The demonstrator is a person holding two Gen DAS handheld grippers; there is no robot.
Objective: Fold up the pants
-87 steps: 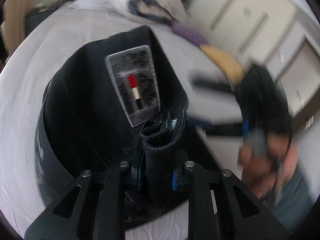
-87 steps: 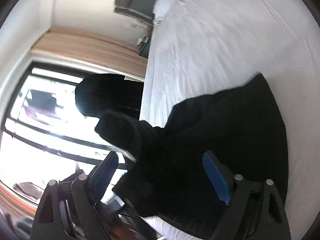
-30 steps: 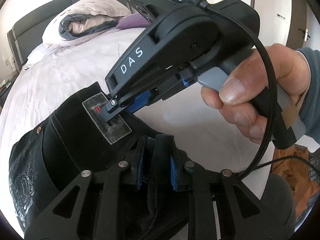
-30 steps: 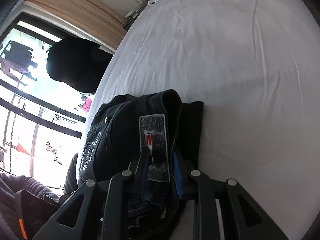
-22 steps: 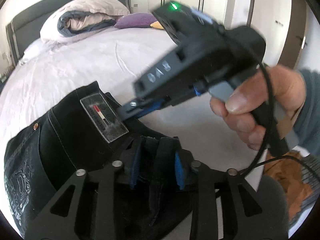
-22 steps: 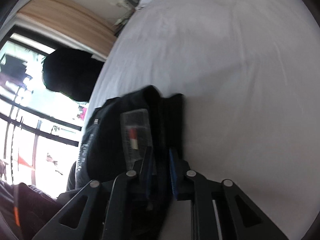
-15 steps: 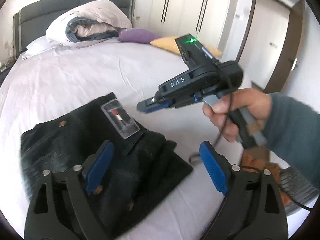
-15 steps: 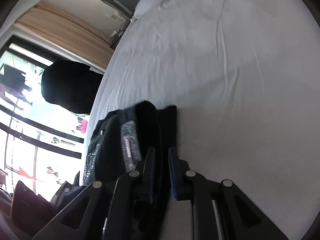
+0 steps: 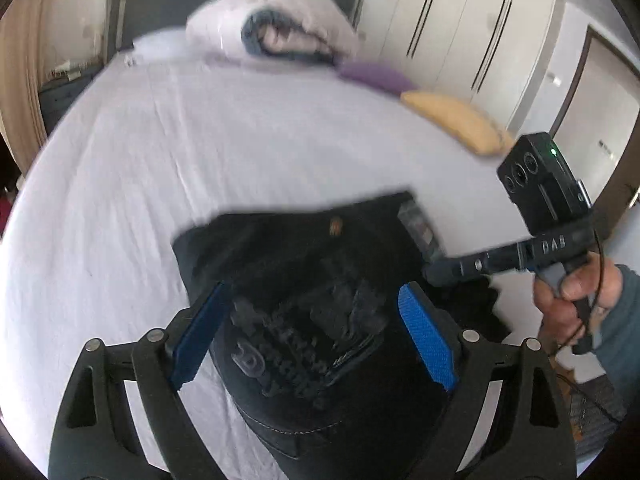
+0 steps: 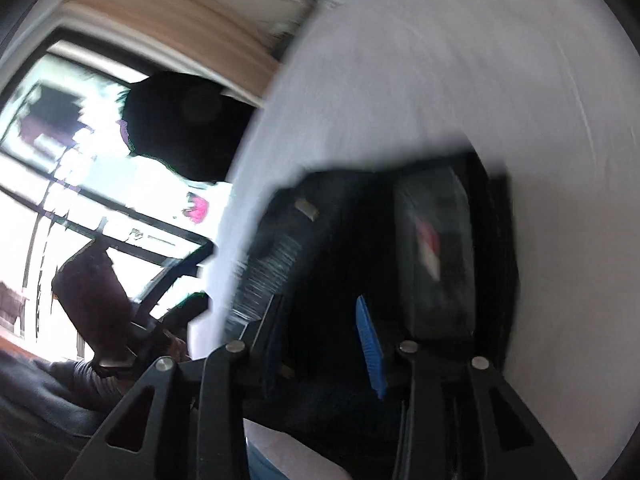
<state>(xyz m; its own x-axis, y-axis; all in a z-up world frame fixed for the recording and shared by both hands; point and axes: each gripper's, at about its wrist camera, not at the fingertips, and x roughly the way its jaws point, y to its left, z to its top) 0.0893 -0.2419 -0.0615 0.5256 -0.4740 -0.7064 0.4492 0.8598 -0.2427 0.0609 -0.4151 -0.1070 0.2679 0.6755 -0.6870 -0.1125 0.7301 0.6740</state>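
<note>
The black jeans (image 9: 312,264) lie folded in a compact stack on the white bed, waistband patch (image 9: 420,232) at the right. My left gripper (image 9: 314,344) is open and empty, hovering just above the stack. My right gripper shows in the left wrist view (image 9: 434,272), its tips at the stack's right edge by the patch. In the blurred right wrist view the right gripper (image 10: 324,344) is open over the jeans (image 10: 380,240), with the patch (image 10: 436,248) ahead of it.
The white bed sheet (image 9: 240,152) spreads around the stack. A rolled duvet (image 9: 280,40), a purple pillow (image 9: 376,76) and a yellow pillow (image 9: 456,124) lie at the head. Wardrobe doors (image 9: 460,32) stand to the right. A window (image 10: 60,180) lies left of the bed.
Both grippers let go of the jeans. The left opened wide and lifted back. The right was shut half a second ago and now stands open over the stack.
</note>
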